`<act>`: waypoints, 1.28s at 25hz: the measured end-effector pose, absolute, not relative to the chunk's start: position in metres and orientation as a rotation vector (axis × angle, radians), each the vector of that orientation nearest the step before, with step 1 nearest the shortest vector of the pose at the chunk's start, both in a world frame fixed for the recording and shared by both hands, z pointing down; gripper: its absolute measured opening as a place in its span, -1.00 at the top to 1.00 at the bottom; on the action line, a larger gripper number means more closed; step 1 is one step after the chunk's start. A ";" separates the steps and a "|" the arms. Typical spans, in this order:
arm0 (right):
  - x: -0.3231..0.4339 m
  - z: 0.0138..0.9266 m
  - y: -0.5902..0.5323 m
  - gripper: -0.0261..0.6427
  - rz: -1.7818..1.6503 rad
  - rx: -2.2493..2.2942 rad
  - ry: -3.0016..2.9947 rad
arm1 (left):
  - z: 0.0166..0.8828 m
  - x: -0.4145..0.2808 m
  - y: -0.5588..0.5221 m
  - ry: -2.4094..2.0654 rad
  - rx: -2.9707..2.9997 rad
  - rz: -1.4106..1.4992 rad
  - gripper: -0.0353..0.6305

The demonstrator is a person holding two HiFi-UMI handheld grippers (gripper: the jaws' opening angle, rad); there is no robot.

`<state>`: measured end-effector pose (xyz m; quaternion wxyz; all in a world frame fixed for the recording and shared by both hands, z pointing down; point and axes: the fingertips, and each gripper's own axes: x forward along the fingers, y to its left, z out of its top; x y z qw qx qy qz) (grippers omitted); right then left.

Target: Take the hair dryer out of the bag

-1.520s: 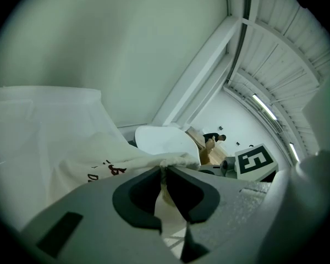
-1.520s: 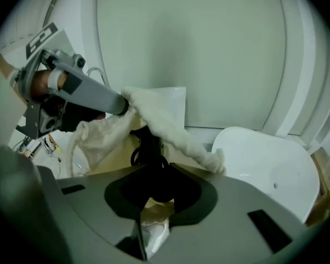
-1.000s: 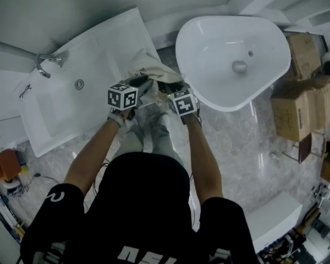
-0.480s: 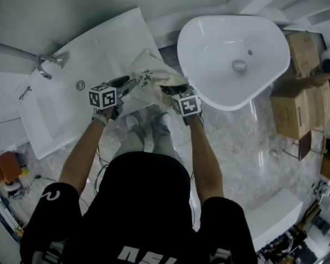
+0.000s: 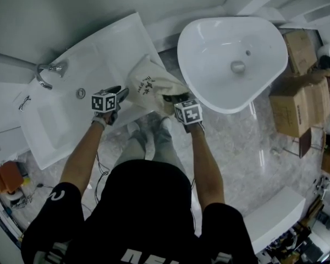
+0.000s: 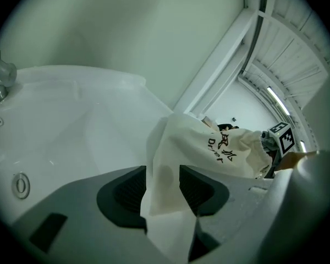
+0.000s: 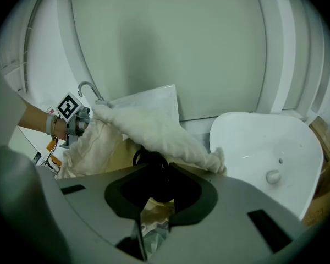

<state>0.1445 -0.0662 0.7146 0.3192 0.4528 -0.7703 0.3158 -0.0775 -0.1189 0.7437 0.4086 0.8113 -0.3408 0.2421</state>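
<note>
A cream cloth bag (image 5: 150,83) with black print is stretched between my two grippers over the edge of a white rectangular basin (image 5: 55,114). My left gripper (image 5: 120,94) is at the bag's left corner. Its jaws have just been opening and stand wide, with a fold of the bag (image 6: 220,147) hanging loosely between them. My right gripper (image 5: 175,99) is at the bag's mouth, shut on a black part of the hair dryer (image 7: 153,166) that sticks out of the cloth (image 7: 154,128). The rest of the dryer is hidden inside.
A chrome tap (image 5: 47,70) and a drain (image 5: 80,93) are on the basin at left. A white oval tub (image 5: 231,59) stands at right, close to the right gripper. Cardboard boxes (image 5: 297,92) are stacked at far right. My feet (image 5: 148,131) stand on marble floor below.
The left gripper has swung left and down, away from the right one, to the bag's far corner, and the bag now lies stretched out. The right gripper has hardly moved.
</note>
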 end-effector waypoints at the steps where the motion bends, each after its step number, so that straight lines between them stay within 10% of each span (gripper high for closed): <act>1: 0.145 0.715 -0.065 0.72 0.834 1.193 -2.028 | 0.748 -0.077 -0.118 -0.847 2.039 0.624 0.36; 9: 0.134 0.719 -0.063 0.72 0.860 1.221 -2.062 | 0.765 -0.068 -0.118 -0.769 2.039 0.669 0.38; 14: 0.127 0.718 -0.066 0.73 0.862 1.226 -2.071 | 0.762 -0.069 -0.122 -0.751 2.060 0.703 0.88; 32: 0.127 0.665 -0.077 0.75 1.117 1.336 -2.191 | 0.745 -0.111 -0.167 -1.110 2.047 0.756 0.89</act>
